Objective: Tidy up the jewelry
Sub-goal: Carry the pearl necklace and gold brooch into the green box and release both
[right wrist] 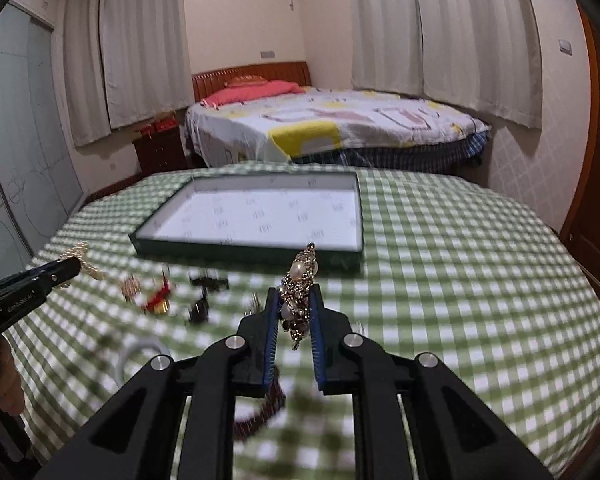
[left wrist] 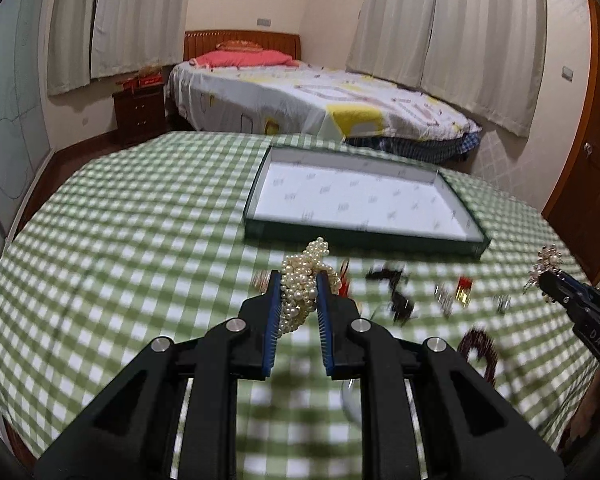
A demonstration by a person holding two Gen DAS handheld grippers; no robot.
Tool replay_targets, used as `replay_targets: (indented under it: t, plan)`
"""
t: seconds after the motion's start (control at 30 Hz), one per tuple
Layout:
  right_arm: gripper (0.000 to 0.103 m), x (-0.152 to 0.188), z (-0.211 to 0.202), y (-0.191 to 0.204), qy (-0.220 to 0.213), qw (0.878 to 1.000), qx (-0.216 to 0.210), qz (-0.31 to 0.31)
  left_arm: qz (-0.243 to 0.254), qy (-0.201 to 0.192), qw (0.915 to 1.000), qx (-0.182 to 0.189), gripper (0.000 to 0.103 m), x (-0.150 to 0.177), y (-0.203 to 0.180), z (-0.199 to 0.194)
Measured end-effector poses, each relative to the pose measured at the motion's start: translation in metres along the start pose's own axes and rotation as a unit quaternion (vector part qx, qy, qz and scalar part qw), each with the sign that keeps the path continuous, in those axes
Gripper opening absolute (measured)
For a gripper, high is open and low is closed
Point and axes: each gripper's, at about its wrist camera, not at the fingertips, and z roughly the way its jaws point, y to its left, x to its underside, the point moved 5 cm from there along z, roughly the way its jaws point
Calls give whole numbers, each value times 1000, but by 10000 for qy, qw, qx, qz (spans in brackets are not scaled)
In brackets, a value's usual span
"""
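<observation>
You have two pieces lifted and none delivered yet. Your left gripper (left wrist: 299, 280) is clamped on a bunched cream pearl strand (left wrist: 305, 280), held above the green-and-white checked tabletop (left wrist: 120, 216), just short of the shallow dark green tray with white printed lining (left wrist: 364, 236). Your right gripper (right wrist: 294, 292) is clamped on a gold rhinestone-and-pearl brooch (right wrist: 300, 280), also in the air, near the tray's front edge. The tray shows nothing inside it, so I judge the sorting barely begun: both held pieces need setting down in it, then the loose ones. Still lying on the cloth, blurred, I count about five: a small red-and-gold piece (left wrist: 464, 290), a black angular piece (left wrist: 396, 292), a dark beaded bracelet (left wrist: 482, 350), a small silvery item (left wrist: 444, 296) and a red-tasselled piece (right wrist: 160, 300); the blur may hide more
</observation>
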Motion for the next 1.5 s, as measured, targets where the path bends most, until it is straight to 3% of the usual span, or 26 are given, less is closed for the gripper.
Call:
replay_targets:
  t: [0.2,0.37,0.6,0.77,1.07,1.33,1.5]
  plan:
    - [16,-47,20,2,-300,9995,-140,-7,84,-318,9994,117,17,-50,-15,20]
    - [16,-73,52,1,-364,9991,-206,58,156,-297,9992,208,17,-79,-29,58]
    - [16,-61,121,-9,287,9995,-132,92,125,522,9984,185,17,-76,-32,145]
    - [16,-48,155,-22,830,9961,-91,301,19,1182,9929,149,17,-63,-23,192]
    - [16,-39,175,-24,1244,9922,16,111,141,1455,9892,72,19,-50,-24,212]
    - [23,-37,173,-28,1240,9922,12,147,229,1412,9896,154,46,-48,-28,210]
    - [27,-38,171,-30,1198,9927,5,163,235,1345,9904,199,53,-49,-29,208]
